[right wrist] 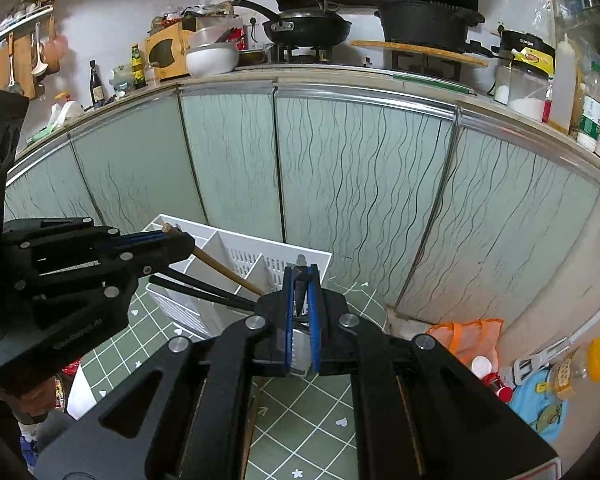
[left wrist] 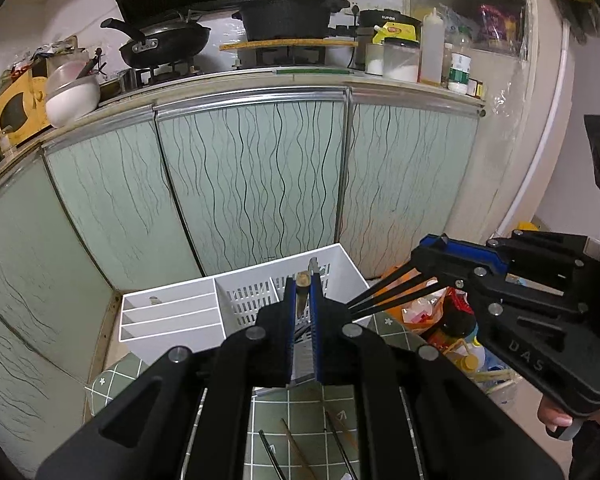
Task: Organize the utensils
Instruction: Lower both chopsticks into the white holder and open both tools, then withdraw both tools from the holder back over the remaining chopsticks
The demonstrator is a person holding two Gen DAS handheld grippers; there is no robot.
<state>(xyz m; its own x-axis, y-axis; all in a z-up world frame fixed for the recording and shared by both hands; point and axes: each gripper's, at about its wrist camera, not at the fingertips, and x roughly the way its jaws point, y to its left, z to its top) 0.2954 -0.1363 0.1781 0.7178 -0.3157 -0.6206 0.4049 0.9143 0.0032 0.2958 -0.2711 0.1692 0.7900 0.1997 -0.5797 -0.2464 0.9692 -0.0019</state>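
My left gripper (left wrist: 302, 280) is shut on a brown wooden chopstick (left wrist: 302, 294) whose end sticks up between the blue pads. It hovers over the slotted part of a white utensil organizer (left wrist: 172, 292) standing on a green checked mat (left wrist: 300, 408). My right gripper (left wrist: 424, 254) comes in from the right, shut on several black chopsticks (left wrist: 388, 290) that slant toward the organizer. In the right wrist view, the right gripper (right wrist: 301, 276) pinches the black chopsticks (right wrist: 196, 290) above the organizer (right wrist: 236, 240). There the left gripper (right wrist: 180, 240) holds the wooden chopstick (right wrist: 224, 270).
Loose chopsticks (left wrist: 296, 452) lie on the mat near me. Pale green cabinet doors (left wrist: 252, 184) rise right behind the organizer. An orange bag (right wrist: 464, 336) and bottles (right wrist: 486, 372) crowd the floor at the right. A person's hand (left wrist: 556, 420) grips the right handle.
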